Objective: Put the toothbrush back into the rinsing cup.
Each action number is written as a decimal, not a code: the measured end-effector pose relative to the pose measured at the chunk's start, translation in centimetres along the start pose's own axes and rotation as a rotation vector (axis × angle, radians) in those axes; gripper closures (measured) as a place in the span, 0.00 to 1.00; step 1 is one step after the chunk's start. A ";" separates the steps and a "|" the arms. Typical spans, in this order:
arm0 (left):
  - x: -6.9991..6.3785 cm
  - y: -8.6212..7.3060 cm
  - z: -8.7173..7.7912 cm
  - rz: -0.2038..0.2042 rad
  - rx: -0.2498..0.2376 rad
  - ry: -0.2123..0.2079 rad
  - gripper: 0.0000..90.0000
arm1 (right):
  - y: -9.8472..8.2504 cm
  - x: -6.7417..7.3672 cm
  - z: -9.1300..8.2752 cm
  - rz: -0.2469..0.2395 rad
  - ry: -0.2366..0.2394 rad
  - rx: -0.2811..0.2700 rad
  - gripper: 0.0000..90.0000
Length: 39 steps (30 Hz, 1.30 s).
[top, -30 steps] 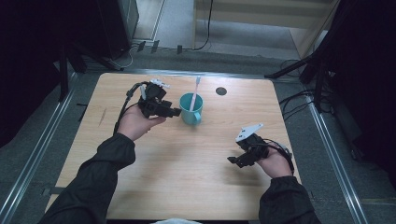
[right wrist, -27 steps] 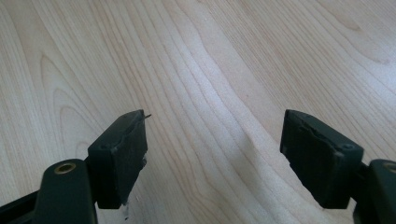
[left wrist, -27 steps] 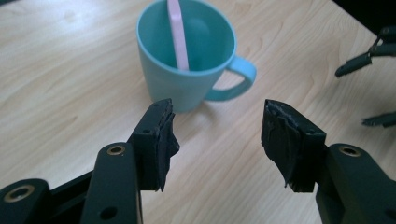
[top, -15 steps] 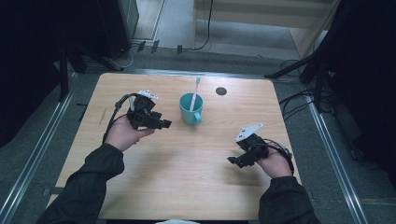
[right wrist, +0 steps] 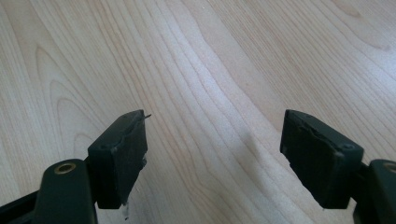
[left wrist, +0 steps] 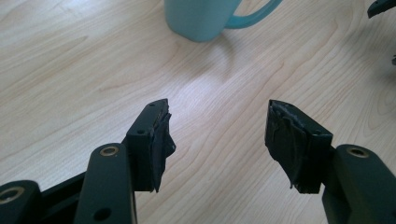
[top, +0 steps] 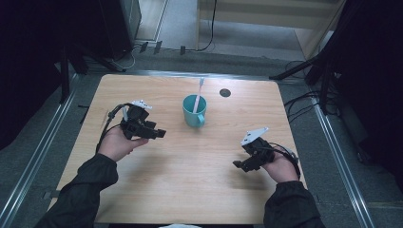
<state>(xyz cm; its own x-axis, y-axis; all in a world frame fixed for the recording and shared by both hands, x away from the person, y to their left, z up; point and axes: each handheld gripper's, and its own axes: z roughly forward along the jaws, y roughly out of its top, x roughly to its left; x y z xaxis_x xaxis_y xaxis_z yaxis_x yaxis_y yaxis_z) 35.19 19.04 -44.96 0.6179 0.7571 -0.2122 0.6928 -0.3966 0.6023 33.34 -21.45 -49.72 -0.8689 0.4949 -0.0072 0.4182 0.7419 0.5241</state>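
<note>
Teal mug (left wrist: 205,18) cut off at top, left tongs (left wrist: 217,135) agape

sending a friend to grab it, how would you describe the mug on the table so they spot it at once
Start at the pale wooden table and look toward its far side, a little past the middle. There stands the mug, upright, with its handle turned toward the person's side. It is the one teal thing on the wood, and a pale stick leans out of it toward the far edge, near a small dark round spot.

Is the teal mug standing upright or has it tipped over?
Upright. The teal mug stands on its base on the table, mouth up, with a white utensil leaning inside.
</note>
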 end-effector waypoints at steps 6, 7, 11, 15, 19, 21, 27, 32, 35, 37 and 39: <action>0.3 -1.3 0.2 -0.006 0.008 0.008 0.44 | -0.3 0.1 -0.2 0.010 -0.003 0.000 0.26; 0.4 -1.6 0.2 -0.011 0.015 0.009 0.44 | -0.4 0.1 -0.2 0.008 -0.004 -0.003 0.26; 0.6 -2.3 0.0 -0.024 0.030 0.009 0.44 | -0.6 0.2 -0.3 0.012 -0.006 0.001 0.26; 0.7 -3.2 -0.4 -0.040 0.025 0.007 0.44 | -0.8 0.1 -0.4 0.020 -0.007 0.002 0.26; 0.6 -3.9 -0.6 -0.050 0.021 0.015 0.44 | -0.9 0.1 -0.6 0.015 -0.012 -0.003 0.26; 0.3 -4.2 -0.8 -0.036 0.031 0.008 0.43 | -1.0 0.0 -0.7 0.019 -0.015 -0.011 0.26; 0.5 -5.4 -1.2 -0.050 0.029 0.023 0.43 | -1.1 -0.2 -0.8 0.025 -0.020 -0.011 0.26; 1.0 -6.1 -1.4 -0.071 0.027 0.030 0.44 | -1.0 -0.1 -0.7 0.024 -0.019 -0.008 0.26; 1.3 -6.3 -1.4 -0.080 0.026 0.029 0.44 | -0.7 0.1 -0.6 0.022 -0.019 -0.007 0.26; 1.4 -6.4 -1.4 -0.082 0.026 0.035 0.44 | -0.6 0.2 -0.6 0.019 -0.017 -0.006 0.26; 1.5 -6.5 -1.5 -0.083 0.027 0.038 0.44 | -0.5 0.2 -0.6 0.009 -0.016 -0.008 0.26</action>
<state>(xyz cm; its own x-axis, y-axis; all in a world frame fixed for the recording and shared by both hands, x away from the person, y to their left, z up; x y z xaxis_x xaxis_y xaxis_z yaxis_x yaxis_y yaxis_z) 31.05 23.54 -48.04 0.5437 0.8069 -0.2309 0.7513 -0.3453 0.5624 32.82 -22.02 -49.53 -0.8606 0.5090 -0.0163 0.4240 0.7339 0.5307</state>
